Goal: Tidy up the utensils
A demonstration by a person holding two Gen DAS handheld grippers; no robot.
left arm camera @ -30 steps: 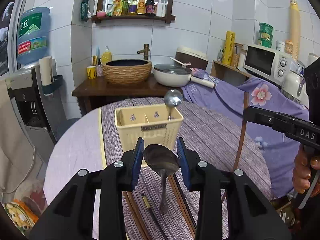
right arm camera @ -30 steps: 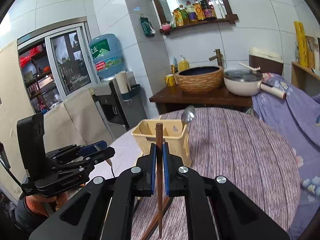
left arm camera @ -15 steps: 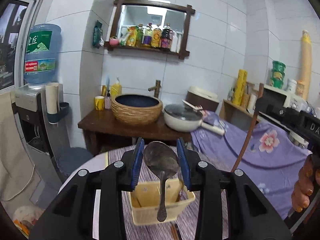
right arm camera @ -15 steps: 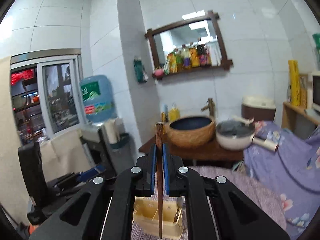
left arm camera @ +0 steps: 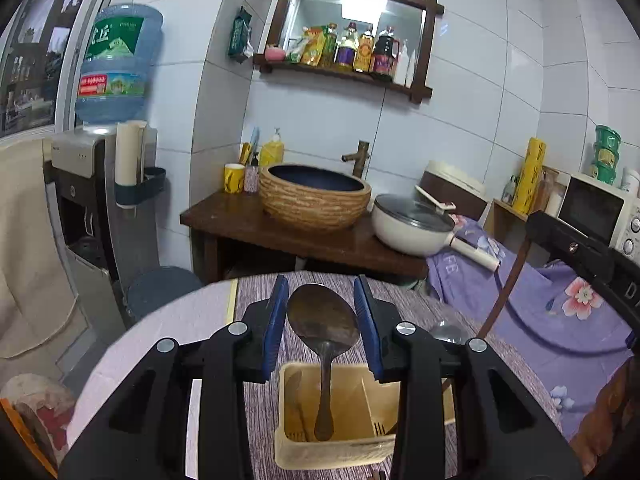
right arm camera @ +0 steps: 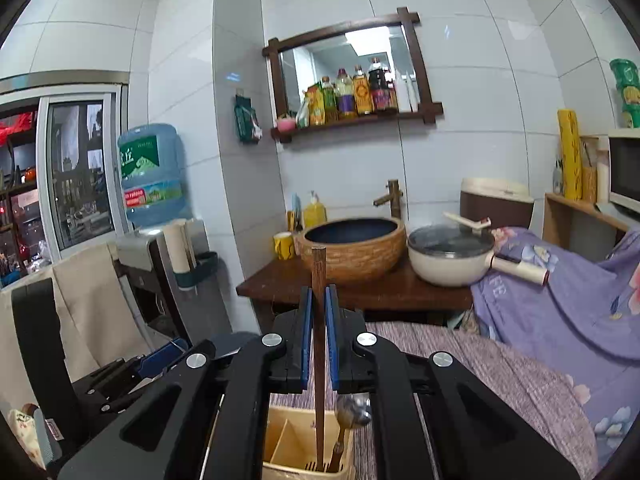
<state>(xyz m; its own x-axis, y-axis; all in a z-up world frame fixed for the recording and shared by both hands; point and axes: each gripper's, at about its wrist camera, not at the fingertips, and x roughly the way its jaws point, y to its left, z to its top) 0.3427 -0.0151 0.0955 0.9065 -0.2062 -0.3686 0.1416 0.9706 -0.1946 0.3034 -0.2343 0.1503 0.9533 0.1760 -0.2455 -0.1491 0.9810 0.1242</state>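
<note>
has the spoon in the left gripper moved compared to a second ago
Yes. The spoon, once short of the yellow utensil caddy above the table, now hangs over it, handle tip dipping inside.

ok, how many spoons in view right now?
2. One spoon held bowl-up in the left gripper over the yellow caddy; the other spoon stands in the caddy. More may be hidden.

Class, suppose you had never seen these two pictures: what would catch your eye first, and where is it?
First, the spoon clamped bowl-up in the left gripper, its handle hanging over the yellow holder. Next, the chopstick pinched upright in the right gripper, its tip down in the same holder beside another spoon.
</note>
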